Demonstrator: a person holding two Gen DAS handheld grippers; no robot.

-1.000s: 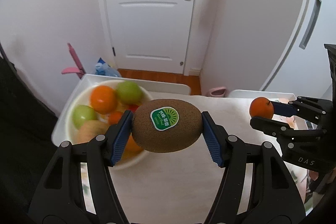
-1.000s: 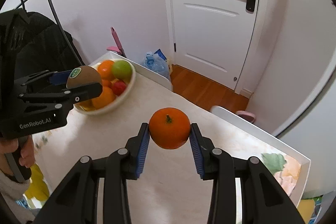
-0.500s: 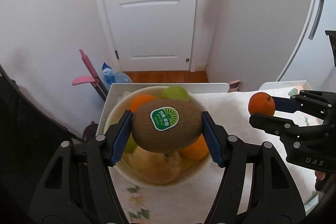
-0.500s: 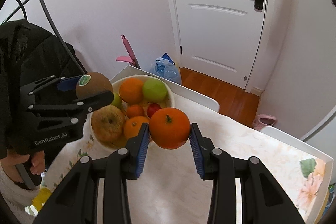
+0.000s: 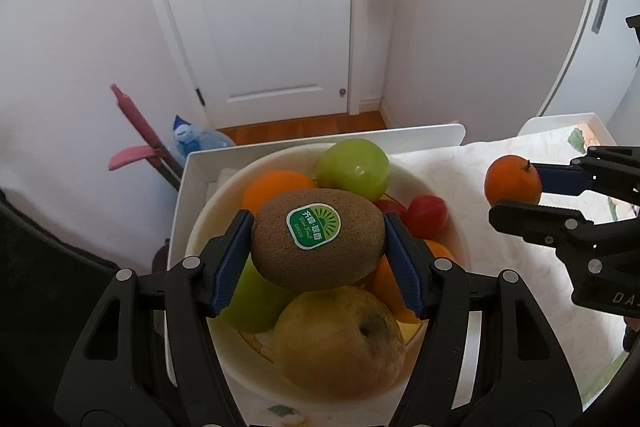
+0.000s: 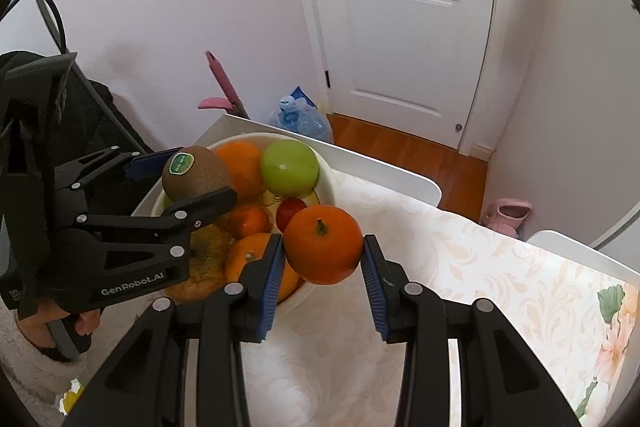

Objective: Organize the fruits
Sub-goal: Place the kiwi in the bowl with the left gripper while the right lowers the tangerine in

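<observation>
Above bowl (image 5: 208, 211): fuzzy brown stickered kiwi (image 5: 316, 239)

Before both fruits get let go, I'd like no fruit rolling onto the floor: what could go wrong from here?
1. The bowl is already heaped; the kiwi in the left gripper hangs over the pile and may roll off the yellow apple.
2. The orange in the right gripper sits at the bowl's rim and might drop outside.
3. The bowl stands near the table corner.
</observation>
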